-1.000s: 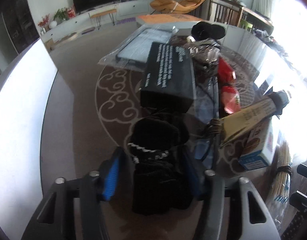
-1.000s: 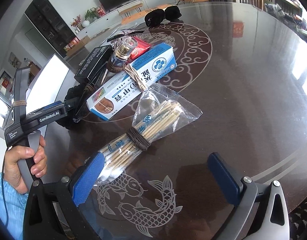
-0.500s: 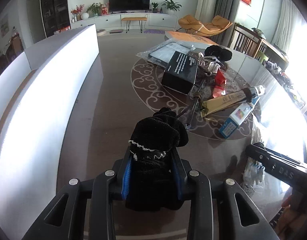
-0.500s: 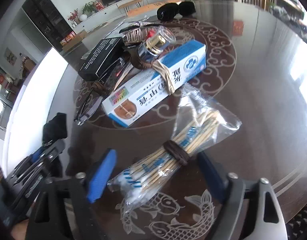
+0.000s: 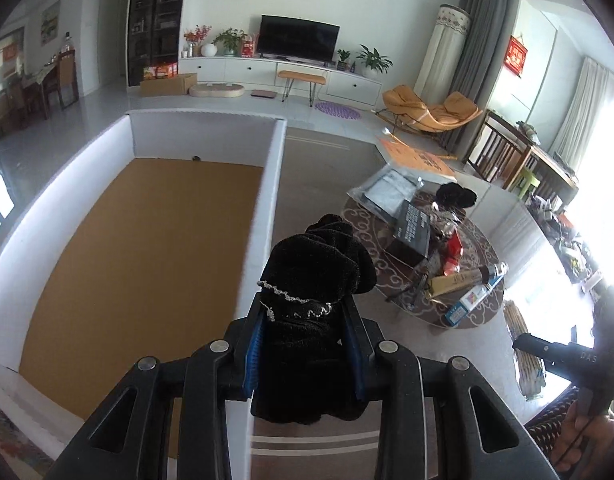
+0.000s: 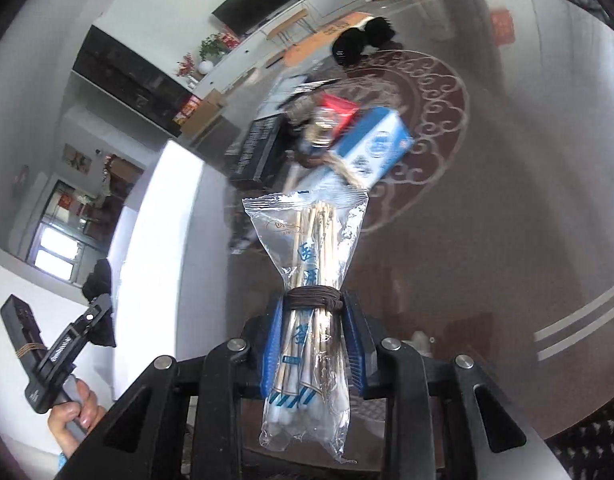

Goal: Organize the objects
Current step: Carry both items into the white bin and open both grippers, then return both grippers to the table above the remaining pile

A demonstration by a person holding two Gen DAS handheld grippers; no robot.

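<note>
1. The left wrist camera looks steeply down past its left gripper (image 5: 307,344), close above a white box (image 5: 263,208) on its left.
2. The right wrist camera looks down along the right gripper (image 6: 313,344).
3. Both views share the dark table (image 5: 331,168) (image 6: 507,208) with the clutter beyond the tongs.

wall TV (image 5: 299,38) on white console (image 5: 275,72), orange lounge chair (image 5: 431,112), potted plants (image 5: 373,58), grey curtain (image 5: 477,44), possibly a purple rug (image 5: 339,111)
</note>
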